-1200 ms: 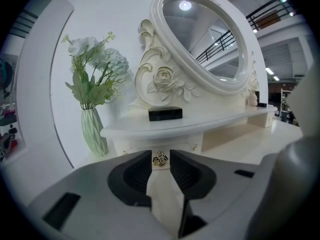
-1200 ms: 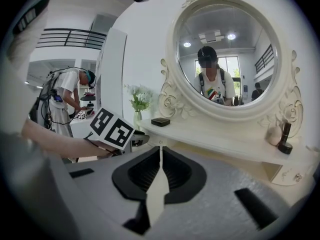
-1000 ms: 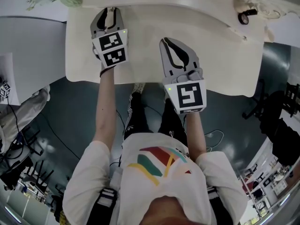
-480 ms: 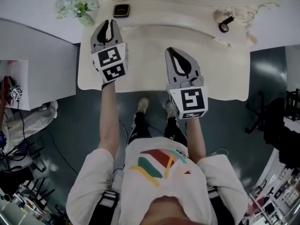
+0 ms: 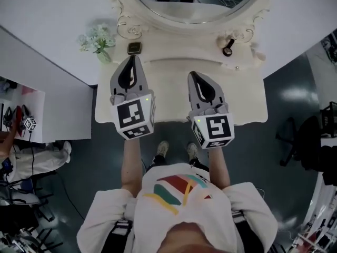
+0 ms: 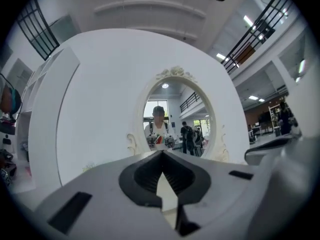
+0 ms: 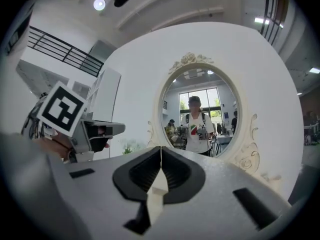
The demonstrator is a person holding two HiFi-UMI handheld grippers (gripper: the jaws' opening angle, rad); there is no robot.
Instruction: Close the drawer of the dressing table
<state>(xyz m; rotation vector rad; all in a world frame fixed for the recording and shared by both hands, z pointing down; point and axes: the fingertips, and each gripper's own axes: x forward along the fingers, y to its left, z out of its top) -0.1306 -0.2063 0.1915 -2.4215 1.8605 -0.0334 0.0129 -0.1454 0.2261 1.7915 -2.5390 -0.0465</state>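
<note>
Left gripper view is filled at the bottom by the left tongs (image 6: 161,154), whose grey jaws have just been closing and are now met tip to tip, with nothing caught between them. The right tongs (image 7: 160,149) are likewise seen closed in the right gripper view, the tips pressed together on nothing. Both tongs are held level and side by side, a little apart, and are pointed at the oval mirror in its white carved frame (image 5: 195,7), in which the person's reflection can be made out. A white cube with black square markers (image 5: 134,119) is carried at the back of the left tongs and a similar one (image 5: 214,132) at the back of the right. From the head view the two are seen over the front part of the cream-white dressing desk (image 5: 171,91), whose top is spread beneath and beyond them. The drawer is hidden under that top and is shown in neither gripper view, so its position cannot be told; the front edge of the desk is seen as one smooth curved line. Near the mirror, a small dark square object with a gold rim (image 5: 134,48) is set just beyond the left tips, beside a bunch of pale green flowers (image 5: 97,38), and a small black round item (image 5: 228,49) lies toward the right. The dark grey floor (image 5: 105,157) is seen below.
</note>
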